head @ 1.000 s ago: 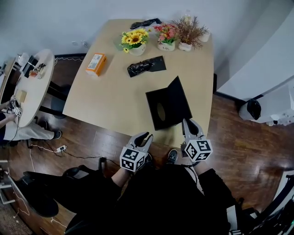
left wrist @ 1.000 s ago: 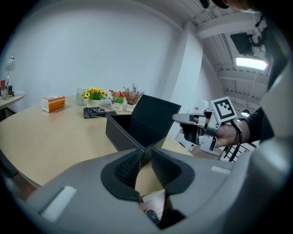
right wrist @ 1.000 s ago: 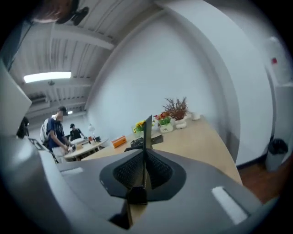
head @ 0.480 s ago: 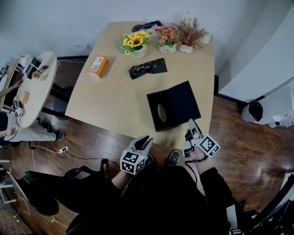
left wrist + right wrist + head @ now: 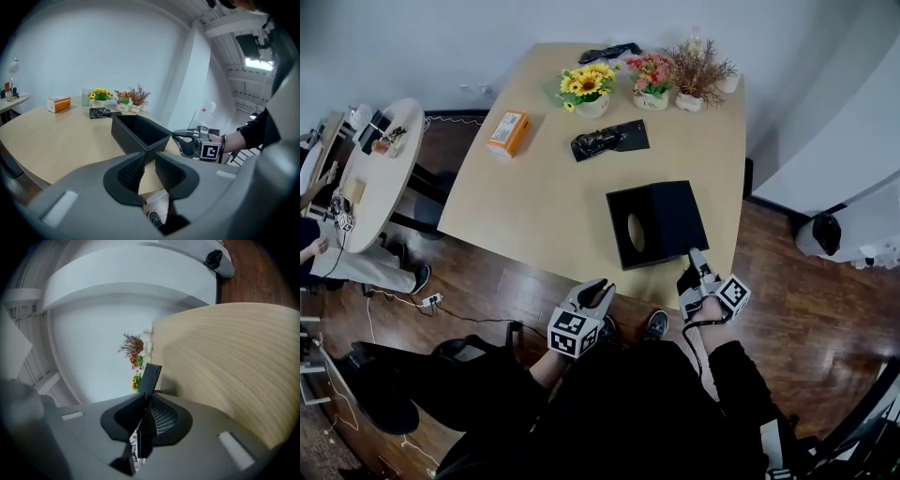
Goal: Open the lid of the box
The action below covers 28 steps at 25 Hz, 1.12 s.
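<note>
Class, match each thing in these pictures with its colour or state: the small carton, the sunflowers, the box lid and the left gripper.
Things:
1 small carton
2 sunflowers
3 box lid
4 left gripper

Colour or state:
a jaws shut, empty
b yellow
c orange
d black, lying open

Pairs: 1-c; 2-b; 3-d; 4-a

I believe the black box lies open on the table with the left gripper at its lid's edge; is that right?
Not quite: it is the right gripper at the edge of the lid, jaws opening with it between them, as the right gripper view shows. The box does lie open.
</note>
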### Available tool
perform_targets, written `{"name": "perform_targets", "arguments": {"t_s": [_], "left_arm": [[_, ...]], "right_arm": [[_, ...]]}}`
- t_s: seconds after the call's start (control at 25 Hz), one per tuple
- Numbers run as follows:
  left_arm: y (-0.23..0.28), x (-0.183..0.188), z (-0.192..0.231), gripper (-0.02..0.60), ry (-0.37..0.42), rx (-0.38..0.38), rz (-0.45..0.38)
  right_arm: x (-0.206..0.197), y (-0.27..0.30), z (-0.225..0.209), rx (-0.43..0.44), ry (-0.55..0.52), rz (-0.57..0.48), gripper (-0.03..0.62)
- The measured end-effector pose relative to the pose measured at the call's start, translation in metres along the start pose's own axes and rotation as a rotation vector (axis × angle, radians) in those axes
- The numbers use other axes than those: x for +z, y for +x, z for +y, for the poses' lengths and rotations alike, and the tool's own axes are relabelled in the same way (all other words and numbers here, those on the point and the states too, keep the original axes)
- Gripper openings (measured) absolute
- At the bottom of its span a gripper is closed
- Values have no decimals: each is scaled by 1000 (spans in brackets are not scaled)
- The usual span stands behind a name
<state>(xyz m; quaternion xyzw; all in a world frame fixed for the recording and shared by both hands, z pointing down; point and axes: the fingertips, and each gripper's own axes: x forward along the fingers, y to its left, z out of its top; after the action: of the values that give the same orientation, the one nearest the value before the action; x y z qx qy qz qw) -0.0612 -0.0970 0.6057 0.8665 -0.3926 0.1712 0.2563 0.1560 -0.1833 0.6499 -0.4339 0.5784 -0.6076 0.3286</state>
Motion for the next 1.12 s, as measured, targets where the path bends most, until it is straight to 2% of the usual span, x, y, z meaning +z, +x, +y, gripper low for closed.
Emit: {"name": "perform_targets", "arguments": {"t_s": [0.36,0.52,0.6,0.76,0.84,0.96,1.12], "left_arm": [[0,-1,-1,52,-4,-2,2],[0,0,-3,52,1,-8,-2],[0,1,-2,52,0,-8,-7],[1,3,-4,52,-6,-16,-17],[0,7,-2,52,-11,-10,-31],[-2,23,7,54,-33,26,-63],[-9,63,17,54,-67,69,-141]], "right_arm": [[-2,1,-4,5,41,25,46],[-5,0,-9,-63,-54,77,80],[-10,-3,-13,-96,-77,100,123],[-11,-15,-21,-160,-108,101,137],[-5,-21,-13,-190,-181,82,137],[3,-20,19,-204,-358,65,101],[-1,-8,81,-135,-546,66,64]]}}
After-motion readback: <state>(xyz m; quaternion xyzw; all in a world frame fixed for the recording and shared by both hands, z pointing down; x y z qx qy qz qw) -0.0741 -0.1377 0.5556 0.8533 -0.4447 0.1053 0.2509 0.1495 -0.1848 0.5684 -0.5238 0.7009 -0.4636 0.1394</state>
